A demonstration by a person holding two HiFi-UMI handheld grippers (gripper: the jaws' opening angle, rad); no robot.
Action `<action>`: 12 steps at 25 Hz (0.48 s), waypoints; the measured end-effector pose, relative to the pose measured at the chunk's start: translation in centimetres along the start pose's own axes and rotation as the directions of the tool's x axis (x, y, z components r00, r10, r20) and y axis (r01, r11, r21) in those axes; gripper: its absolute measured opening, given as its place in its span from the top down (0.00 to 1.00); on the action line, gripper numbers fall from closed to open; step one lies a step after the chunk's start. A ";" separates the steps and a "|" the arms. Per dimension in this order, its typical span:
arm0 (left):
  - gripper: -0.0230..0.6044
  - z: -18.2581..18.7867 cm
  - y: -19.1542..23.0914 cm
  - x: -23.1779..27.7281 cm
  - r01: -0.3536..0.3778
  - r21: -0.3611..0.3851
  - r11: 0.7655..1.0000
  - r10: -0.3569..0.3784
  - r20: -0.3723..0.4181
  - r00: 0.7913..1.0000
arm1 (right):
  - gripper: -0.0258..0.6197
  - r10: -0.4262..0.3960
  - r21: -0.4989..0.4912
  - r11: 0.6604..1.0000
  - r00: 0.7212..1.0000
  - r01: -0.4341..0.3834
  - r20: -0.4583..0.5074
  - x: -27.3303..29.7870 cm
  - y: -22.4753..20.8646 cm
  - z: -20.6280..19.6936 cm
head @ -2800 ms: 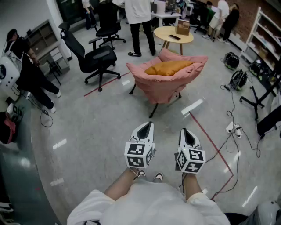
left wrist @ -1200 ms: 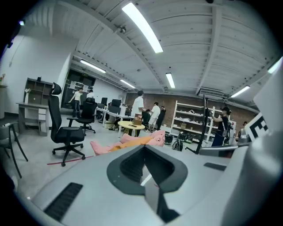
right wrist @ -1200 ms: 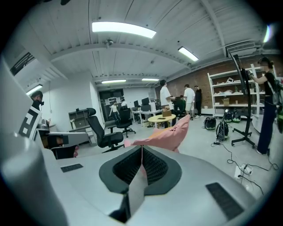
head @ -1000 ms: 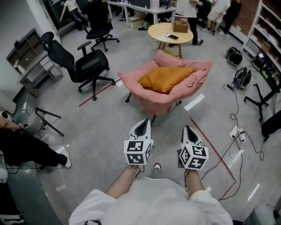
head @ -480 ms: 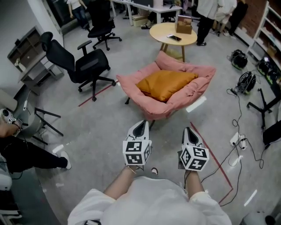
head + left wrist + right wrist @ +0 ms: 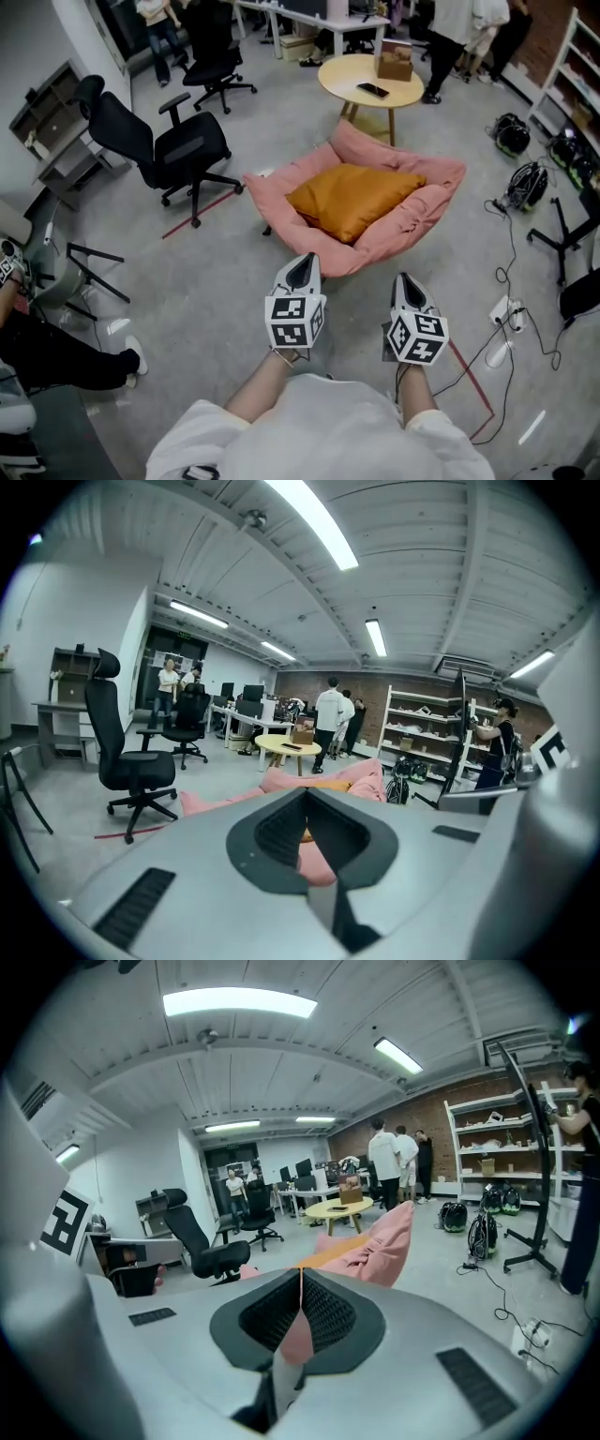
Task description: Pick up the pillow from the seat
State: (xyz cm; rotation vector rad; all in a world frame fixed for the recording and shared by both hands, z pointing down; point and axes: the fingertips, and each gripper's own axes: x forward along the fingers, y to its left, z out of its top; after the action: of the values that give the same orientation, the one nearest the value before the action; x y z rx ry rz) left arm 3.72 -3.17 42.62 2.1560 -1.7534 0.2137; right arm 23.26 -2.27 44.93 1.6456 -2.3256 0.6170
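An orange pillow (image 6: 352,198) lies in the hollow of a pink padded seat (image 6: 434,202) in the middle of the head view. My left gripper (image 6: 304,261) and right gripper (image 6: 404,279) are side by side just short of the seat's near rim, both shut and empty. In the left gripper view the pink seat (image 6: 281,785) shows past the shut jaws. In the right gripper view the seat (image 6: 384,1239) rises ahead with a strip of the orange pillow (image 6: 330,1254) along its edge.
A black office chair (image 6: 169,145) stands left of the seat and a round yellow table (image 6: 352,77) with a box (image 6: 395,64) behind it. Cables and a power strip (image 6: 507,313) lie on the floor at right. Shelving (image 6: 570,56) and people stand at the back.
The seat and pillow have come nearer and lower in the head view as I walk toward them. Both grippers keep the same shut pose in front of me.
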 end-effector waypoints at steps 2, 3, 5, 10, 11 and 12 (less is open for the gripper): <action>0.96 0.8 0.7 1.9 0.004 -0.004 1.000 -0.004 0.004 1.000 | 0.91 -0.005 -0.005 1.000 1.000 0.005 0.003 1.7 -0.3 1.0; 0.96 1.3 1.0 2.9 0.007 -0.006 1.000 -0.007 0.006 1.000 | 0.91 -0.008 -0.007 1.000 1.000 0.008 0.004 2.6 -0.5 1.5; 0.96 2.2 1.7 4.8 0.012 -0.006 1.000 -0.012 0.009 1.000 | 0.91 -0.011 -0.009 1.000 1.000 0.011 0.006 4.6 -0.8 2.7; 0.96 4.2 3.6 9.4 0.020 -0.008 1.000 -0.020 0.000 1.000 | 0.91 -0.012 -0.019 1.000 1.000 0.012 0.003 9.1 -0.9 5.3; 0.96 4.5 4.0 10.3 0.020 -0.009 1.000 -0.020 -0.002 1.000 | 0.91 -0.013 -0.020 1.000 1.000 0.013 0.000 10.1 -1.0 5.8; 0.96 4.9 4.5 11.3 0.020 -0.012 1.000 -0.020 -0.002 1.000 | 0.91 -0.013 -0.022 1.000 1.000 0.013 -0.002 11.1 -1.0 6.2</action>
State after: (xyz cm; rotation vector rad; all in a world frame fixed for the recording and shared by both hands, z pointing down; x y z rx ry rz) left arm 1.36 -16.02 42.61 2.1637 -1.7266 0.2002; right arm 20.74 -14.73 44.26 1.6486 -2.3094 0.5888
